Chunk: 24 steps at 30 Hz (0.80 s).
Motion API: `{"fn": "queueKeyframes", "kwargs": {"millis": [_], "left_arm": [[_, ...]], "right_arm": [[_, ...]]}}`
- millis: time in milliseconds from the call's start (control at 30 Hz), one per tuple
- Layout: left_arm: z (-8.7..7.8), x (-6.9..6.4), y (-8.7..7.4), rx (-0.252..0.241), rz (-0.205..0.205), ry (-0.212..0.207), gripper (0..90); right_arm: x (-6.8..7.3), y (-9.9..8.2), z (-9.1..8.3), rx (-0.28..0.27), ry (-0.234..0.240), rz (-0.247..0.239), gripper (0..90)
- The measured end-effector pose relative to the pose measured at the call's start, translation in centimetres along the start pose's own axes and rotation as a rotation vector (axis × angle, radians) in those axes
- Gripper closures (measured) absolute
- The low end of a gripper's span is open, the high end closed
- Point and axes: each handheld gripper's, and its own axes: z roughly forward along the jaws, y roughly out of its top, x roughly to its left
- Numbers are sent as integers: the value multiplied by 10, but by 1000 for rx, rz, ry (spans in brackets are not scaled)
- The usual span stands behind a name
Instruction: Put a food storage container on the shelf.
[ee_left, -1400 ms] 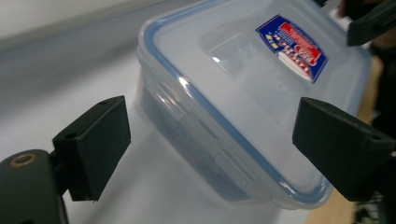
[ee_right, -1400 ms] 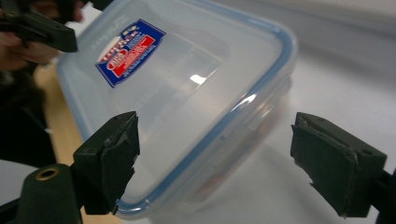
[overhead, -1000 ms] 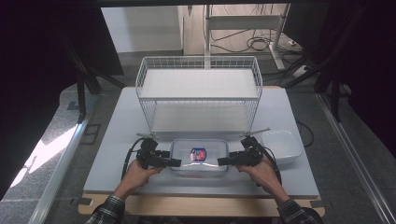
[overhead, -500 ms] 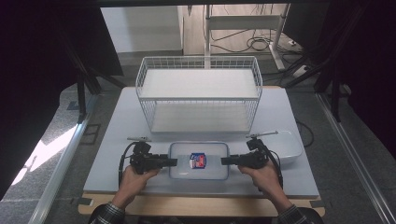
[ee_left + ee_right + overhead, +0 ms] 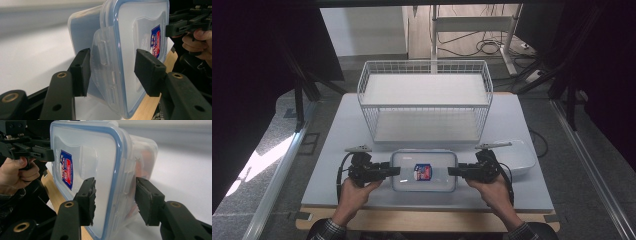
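High view | container [image 5: 424, 171] clamped between left claw [image 5: 395, 170], right claw [image 5: 453, 171]

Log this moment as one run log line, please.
item: lidded plastic container | left hand-held gripper: shut on its left end | right hand-held gripper: shut on its right end | behind: wire rack

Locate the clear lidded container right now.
High view: container at the table's near edge, between left gripper and right gripper, before the wire rack.
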Motion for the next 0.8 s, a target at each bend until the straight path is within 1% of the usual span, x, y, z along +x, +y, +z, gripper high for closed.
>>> {"fn": "queueKeyframes", "kwargs": {"millis": [33,67,100,133,200,300,367,400,467,500,533,567,600,633,667,800], "left_arm": [[-2,-2,2,-6,11,1,483],[-2,-2,2,-6,11,1,483],[-3,-3,4,-9,16,1,483],[-4,-5,8,-16,31,4,483],[-5,-6,9,-18,33,5,483],[-11,-9,19,-36,56,14,482],[-12,-10,21,-40,59,16,482],[-16,-12,28,-48,71,20,483],[-17,-13,31,-50,76,22,483],[-21,-16,37,-57,85,26,483],[-21,-16,37,-57,85,26,483],[-24,-19,44,-63,94,28,483],[-24,-19,44,-63,94,28,483],[-27,-21,51,-69,105,33,483],[-29,-22,55,-73,112,37,483],[-32,-26,65,-87,121,38,483]], "right_arm": [[1,1,-1,-6,-1,-10,529],[4,3,-4,-17,-4,-24,529],[4,3,-4,-17,-4,-24,529],[6,7,-7,-30,-7,-39,530],[7,9,-9,-39,-8,-47,530],[10,16,-12,-59,-6,-64,531],[11,18,-12,-65,-8,-74,531],[14,24,-15,-74,-8,-82,531],[15,27,-16,-81,-8,-90,531],[18,33,-19,-90,-8,-102,531],[19,36,-20,-93,-7,-104,531],[20,40,-22,-100,-6,-110,531],[21,42,-23,-104,-6,-110,531],[22,46,-25,-113,-6,-115,531],[23,48,-26,-118,-6,-117,531],[25,58,-31,-137,-5,-121,531]]}}
